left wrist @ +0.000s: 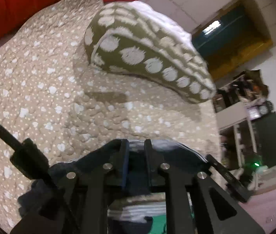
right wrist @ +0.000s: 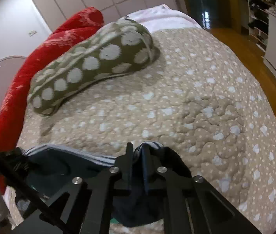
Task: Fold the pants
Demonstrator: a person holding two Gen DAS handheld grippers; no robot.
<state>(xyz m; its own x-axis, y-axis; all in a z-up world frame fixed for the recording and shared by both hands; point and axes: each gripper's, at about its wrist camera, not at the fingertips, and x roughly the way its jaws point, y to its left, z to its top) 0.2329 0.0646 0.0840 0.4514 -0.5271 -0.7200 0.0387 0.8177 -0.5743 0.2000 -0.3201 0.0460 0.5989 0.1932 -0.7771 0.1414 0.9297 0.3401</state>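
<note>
- Pants (right wrist: 64, 167), dark navy fabric w/ pale stripes along one edge, are held up at both grippers just above the beige quilted bedspread (right wrist: 177, 101) dotted w/ white; in the right wrist view the garment runs from 6 o'clock out toward 9 o'clock.
- Right gripper (right wrist: 138, 156): jaws nearly closed, a bunched striped fold pinched between them. Slip risk is judged real, since the fold is thick and rolled, not flat.
- Left gripper (left wrist: 136, 152): jaws drawn close, dark cloth w/ a whitish edge clamped between them. How many layers are caught can't be told, so a single layer could be pulled free and the fold skewed.
- Uneven tension btwn the two grips could twist the garment; the stripe edge would then land off-line.
- Olive pillow (right wrist: 95, 62) w/ large white dots lies at 11 o'clock in the right view, 1 o'clock in the left, well apart from the pants. If the cloth is swung far fwd it could be snagged or draped on it.
- Bumpy quilt texture may drag the fabric when it's laid down, leaving wrinkles.
- Red blanket (right wrist: 46, 54) at 10 o'clock is not judged a hazard.
- Both views are motion-blurred; fine detail at the fingertips isn't readable.
</note>
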